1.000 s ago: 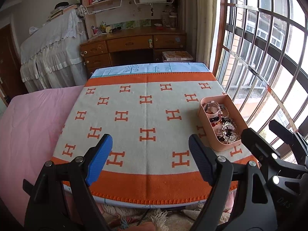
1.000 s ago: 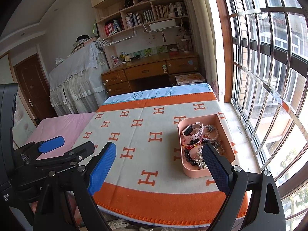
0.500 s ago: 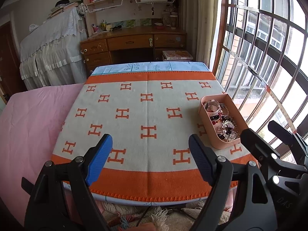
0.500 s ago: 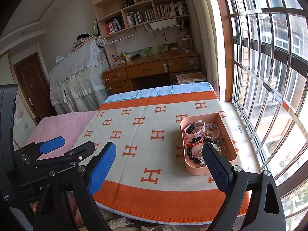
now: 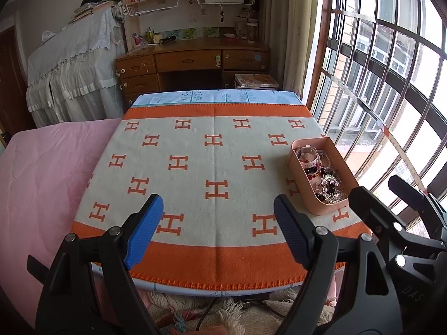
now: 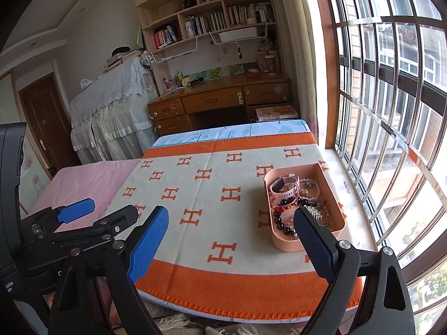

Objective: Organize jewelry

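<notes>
Heaped in a pink tray (image 6: 280, 244) near the bench's (image 5: 195, 173) right edge, toward the front corner: a pink watch (image 6: 285, 187), dark bead bracelets (image 6: 279, 217), a silvery clip (image 5: 331, 184). Probably light, slippery and quick to tangle; best pinched one at a time, the watch by its soft strap. Left tongs (image 5: 218, 224) and right tongs (image 6: 232, 236) spread wide, empty, above the front edge.

Orange H-pattern blanket (image 5: 215, 167) on table, pink bedsheet (image 5: 42, 173) beside; wooden desk (image 6: 220, 100), bookshelf (image 6: 212, 19) behind.
</notes>
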Demonstrator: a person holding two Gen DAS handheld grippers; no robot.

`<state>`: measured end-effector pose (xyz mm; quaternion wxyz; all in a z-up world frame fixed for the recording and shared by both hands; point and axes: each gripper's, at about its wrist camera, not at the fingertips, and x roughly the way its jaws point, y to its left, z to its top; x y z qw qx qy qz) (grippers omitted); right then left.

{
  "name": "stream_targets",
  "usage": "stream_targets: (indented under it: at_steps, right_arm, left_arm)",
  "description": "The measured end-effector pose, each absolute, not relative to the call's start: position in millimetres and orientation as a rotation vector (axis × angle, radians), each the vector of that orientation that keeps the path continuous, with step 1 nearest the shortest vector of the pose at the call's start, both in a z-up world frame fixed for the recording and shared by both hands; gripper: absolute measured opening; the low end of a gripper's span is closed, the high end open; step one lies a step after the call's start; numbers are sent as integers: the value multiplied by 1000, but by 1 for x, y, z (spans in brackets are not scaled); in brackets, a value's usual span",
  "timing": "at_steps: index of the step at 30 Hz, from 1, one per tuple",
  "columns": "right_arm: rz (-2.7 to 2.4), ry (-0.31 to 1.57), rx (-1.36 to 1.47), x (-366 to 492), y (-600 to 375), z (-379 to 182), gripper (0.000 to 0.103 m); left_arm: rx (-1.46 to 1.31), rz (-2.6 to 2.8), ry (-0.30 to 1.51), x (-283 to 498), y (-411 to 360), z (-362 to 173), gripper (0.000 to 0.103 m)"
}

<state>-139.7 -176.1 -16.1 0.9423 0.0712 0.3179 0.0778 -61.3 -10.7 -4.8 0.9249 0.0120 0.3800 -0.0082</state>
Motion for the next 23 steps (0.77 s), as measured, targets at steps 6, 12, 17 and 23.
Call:
stream_targets:
  at_steps: [6,12,17,23]
  right_arm:
    - [159,649,147,-140,-175,-15,92]
    - [160,648,145,-140,-176,-15,92]
    - [158,647,141,-141,-173,-16,92]
    - [161,647,139,-142,-170,-17,92]
  left_arm:
    - [13,-27,779,-63,-9,-5,80]
    - [4,-37,776,-68,-5,-5,80]
    - [4,-36,776,-69,-4,-6,80]
    - [10,-32,780,-71,-2,-7,80]
